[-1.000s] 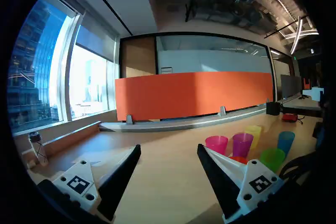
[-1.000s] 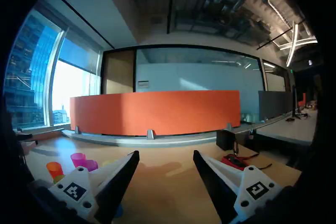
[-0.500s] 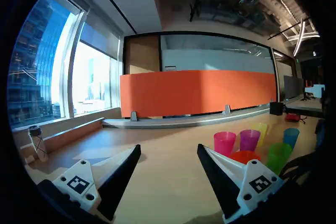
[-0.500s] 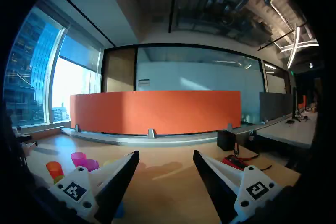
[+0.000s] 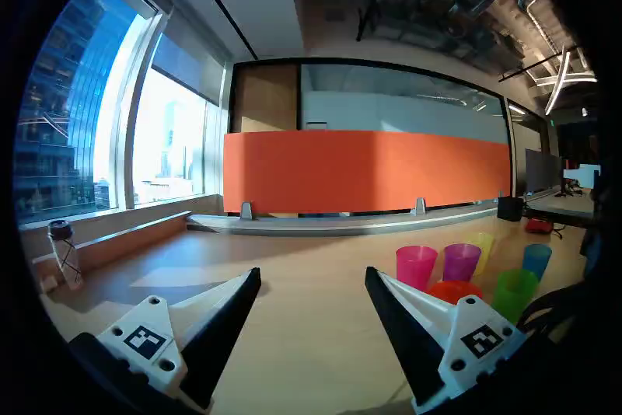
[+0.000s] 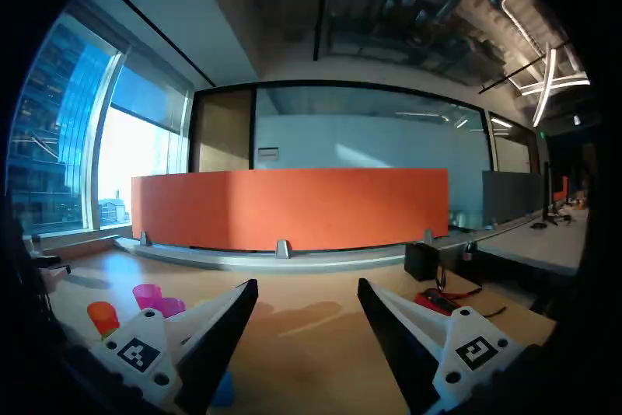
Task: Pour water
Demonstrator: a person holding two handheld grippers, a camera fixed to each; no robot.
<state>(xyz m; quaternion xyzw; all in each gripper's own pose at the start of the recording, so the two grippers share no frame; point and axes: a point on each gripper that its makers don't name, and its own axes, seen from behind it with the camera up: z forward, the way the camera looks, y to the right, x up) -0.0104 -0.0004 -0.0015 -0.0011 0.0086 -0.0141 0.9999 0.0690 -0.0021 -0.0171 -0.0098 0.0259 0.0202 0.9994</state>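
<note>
Several coloured plastic cups stand on the wooden table: a pink cup (image 5: 415, 265), a purple cup (image 5: 461, 260), a yellow cup (image 5: 483, 248), a blue cup (image 5: 536, 259), a green cup (image 5: 515, 293) and an orange cup (image 5: 454, 291) just behind my left gripper's right finger. My left gripper (image 5: 311, 294) is open, empty, and left of the cups. In the right gripper view, an orange cup (image 6: 103, 316), a pink cup (image 6: 147, 294) and a purple cup (image 6: 170, 306) sit at lower left. My right gripper (image 6: 307, 297) is open with nothing between its fingers.
A small bottle (image 5: 64, 250) stands on the window ledge at far left. An orange divider panel (image 5: 365, 172) runs across the back of the table. A black box (image 6: 421, 260) and a red object with cables (image 6: 435, 300) lie on the table's right side.
The left gripper view has shifted, so the cups and the bottle sit slightly differently in it. The right gripper has barely moved. Both grippers stay open.
</note>
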